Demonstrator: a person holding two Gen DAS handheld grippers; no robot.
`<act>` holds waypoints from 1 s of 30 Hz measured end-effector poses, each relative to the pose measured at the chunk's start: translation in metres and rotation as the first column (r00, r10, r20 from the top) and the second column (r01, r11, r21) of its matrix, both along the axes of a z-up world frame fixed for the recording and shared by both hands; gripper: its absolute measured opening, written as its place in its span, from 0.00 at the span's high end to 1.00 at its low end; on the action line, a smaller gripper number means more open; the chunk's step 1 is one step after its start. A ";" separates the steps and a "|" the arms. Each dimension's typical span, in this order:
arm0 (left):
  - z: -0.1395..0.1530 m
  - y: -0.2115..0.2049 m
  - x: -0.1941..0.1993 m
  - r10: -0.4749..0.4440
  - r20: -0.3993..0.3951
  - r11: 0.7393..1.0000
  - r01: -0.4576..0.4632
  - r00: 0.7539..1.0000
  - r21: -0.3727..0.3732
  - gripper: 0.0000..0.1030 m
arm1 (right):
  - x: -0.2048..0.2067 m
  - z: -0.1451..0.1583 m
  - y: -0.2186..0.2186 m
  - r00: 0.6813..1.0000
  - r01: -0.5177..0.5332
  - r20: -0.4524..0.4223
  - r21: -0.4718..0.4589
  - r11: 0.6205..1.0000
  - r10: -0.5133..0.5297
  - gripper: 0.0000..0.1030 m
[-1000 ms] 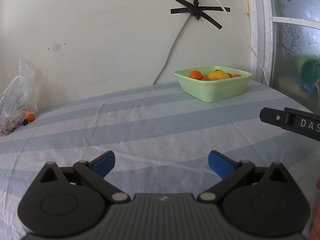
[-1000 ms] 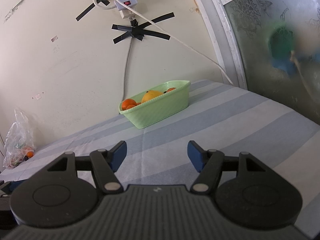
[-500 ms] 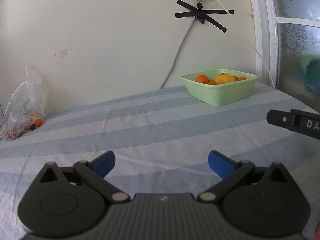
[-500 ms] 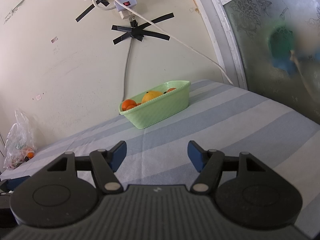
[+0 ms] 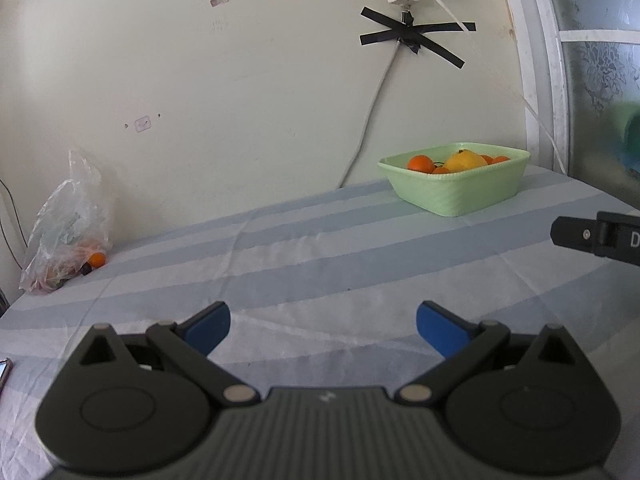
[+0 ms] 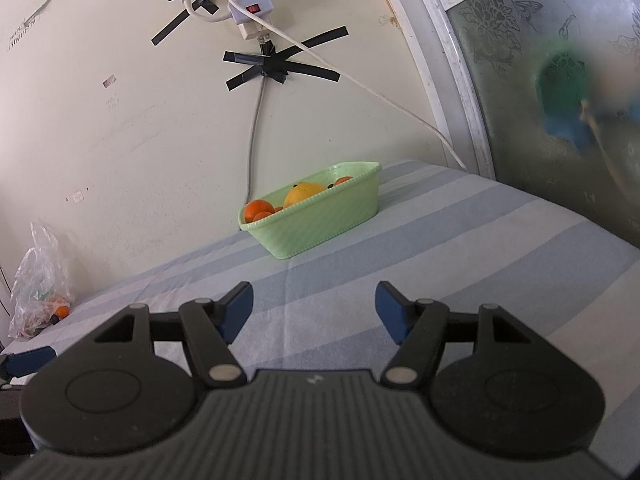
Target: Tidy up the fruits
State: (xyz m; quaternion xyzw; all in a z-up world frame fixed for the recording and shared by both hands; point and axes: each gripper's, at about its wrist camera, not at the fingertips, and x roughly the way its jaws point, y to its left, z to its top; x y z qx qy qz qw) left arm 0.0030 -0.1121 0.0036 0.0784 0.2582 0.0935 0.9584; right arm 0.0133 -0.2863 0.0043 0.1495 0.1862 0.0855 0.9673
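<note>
- A cream wall fills the upper half of both views, and below it a table (image 5: 320, 264) under a blue-and-white striped cloth runs across the frame.
- On the wall, a white power strip (image 6: 250, 12) hangs in the upper centre of the right wrist view, above crossed strips of black tape (image 6: 276, 66); a grey cable drops from it towards the table.
- A frosted, patterned window (image 6: 560, 80) takes up the right edge of the frame.
- We see the green basket (image 5: 456, 188) right of centre in the left wrist view, standing on the cloth close to the wall.
- Inside it lie several small oranges (image 5: 420, 163) and one larger yellow fruit (image 5: 466, 161).
- A clear plastic bag (image 5: 66, 236) slumps against the wall at the middle left, with a loose orange (image 5: 97, 259) at its mouth, just beside it on the cloth.
- Our left gripper (image 5: 323, 330) sits at the bottom centre of its view, blue-tipped fingers spread wide, nothing between them, over bare cloth.
- Our right gripper (image 6: 314, 312) is likewise spread apart and holds nothing, aimed at the basket from well apart.
- At the right edge of the left wrist view, a black part of the right gripper juts in over the table.
</note>
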 end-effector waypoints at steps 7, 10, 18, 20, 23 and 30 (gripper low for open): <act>-0.002 0.001 0.000 0.000 -0.020 1.000 0.000 1.000 -0.003 0.00 | 0.000 0.000 0.000 1.000 0.001 0.001 0.003 1.000 -0.001 0.32; -0.003 0.002 0.001 0.002 -0.027 1.000 -0.002 1.000 0.000 0.00 | 0.000 0.000 0.001 1.000 0.001 0.001 0.003 1.000 -0.001 0.32; -0.004 0.004 0.002 -0.003 -0.045 1.000 0.003 0.999 -0.008 0.00 | 0.000 0.000 0.001 1.000 0.001 0.001 0.004 1.000 -0.001 0.32; -0.005 0.004 0.002 -0.008 -0.048 1.000 0.007 0.999 -0.010 0.00 | 0.000 0.000 0.001 1.000 0.000 0.001 0.003 1.000 0.000 0.32; -0.005 0.003 0.003 -0.015 -0.055 1.000 0.014 0.998 -0.013 0.00 | 0.000 0.000 0.001 1.000 0.001 0.001 0.004 1.000 -0.001 0.32; -0.006 0.003 0.003 -0.025 -0.063 1.000 0.024 0.998 -0.013 0.00 | 0.000 0.000 0.001 1.000 0.001 0.001 0.004 1.000 -0.001 0.32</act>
